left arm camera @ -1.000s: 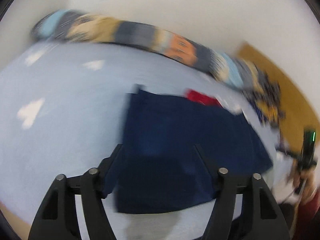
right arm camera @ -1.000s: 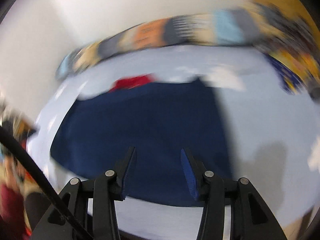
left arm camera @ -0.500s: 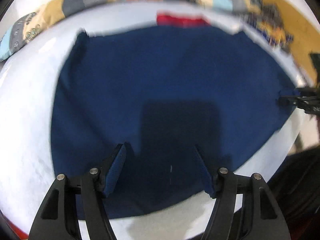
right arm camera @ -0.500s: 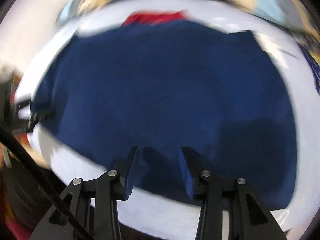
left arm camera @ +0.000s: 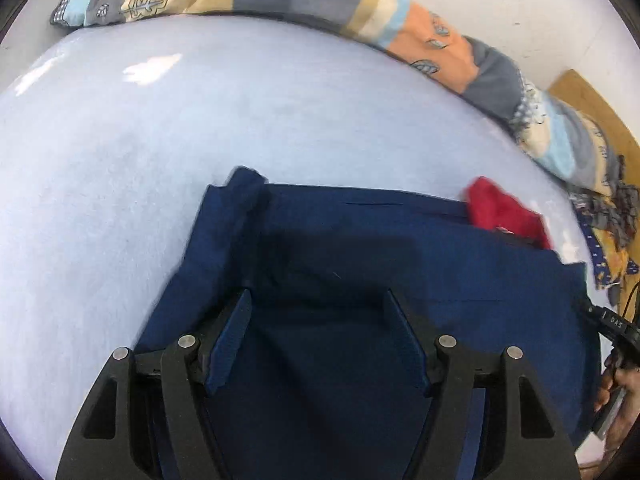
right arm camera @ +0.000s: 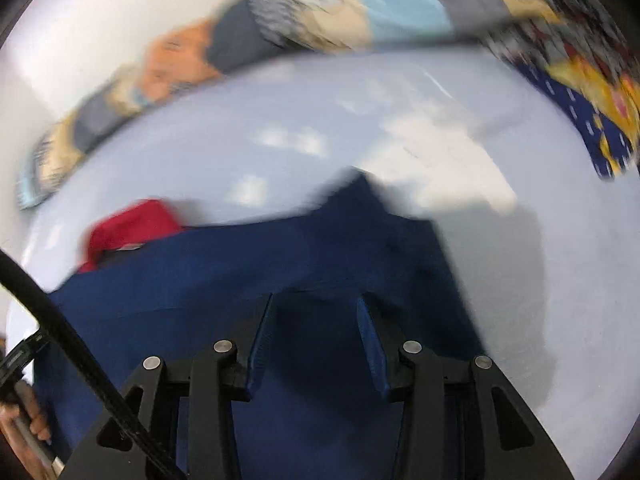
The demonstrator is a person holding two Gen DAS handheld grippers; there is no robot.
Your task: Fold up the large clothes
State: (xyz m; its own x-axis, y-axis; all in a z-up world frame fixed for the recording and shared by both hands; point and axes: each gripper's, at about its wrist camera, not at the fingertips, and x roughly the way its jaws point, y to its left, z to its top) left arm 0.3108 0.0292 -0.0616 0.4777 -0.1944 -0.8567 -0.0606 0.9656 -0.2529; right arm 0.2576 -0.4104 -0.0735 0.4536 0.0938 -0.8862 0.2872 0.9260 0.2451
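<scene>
A large navy blue garment [left arm camera: 360, 264] lies on a pale blue bed sheet [left arm camera: 120, 140], partly folded, with a fold line across it. It also shows in the right wrist view [right arm camera: 240, 280], which is blurred. My left gripper [left arm camera: 316, 300] is open and empty, just above the garment's near left part. My right gripper [right arm camera: 316, 304] is open and empty, over the garment's near right part. A red piece of cloth [left arm camera: 504, 212] sticks out at the garment's far edge; it shows in the right wrist view [right arm camera: 132, 228] too.
A long striped patterned pillow [left arm camera: 320, 8] lies along the far edge of the bed against a white wall. A blue and yellow patterned cloth [right arm camera: 592, 112] lies at the far right. The person's hand on the other gripper's handle [left arm camera: 612, 384] shows at the right edge.
Both grippers have pulled back and tilted up from close over the garment. The garment now looks shorter, with its near part folded over. Both grippers stay open.
</scene>
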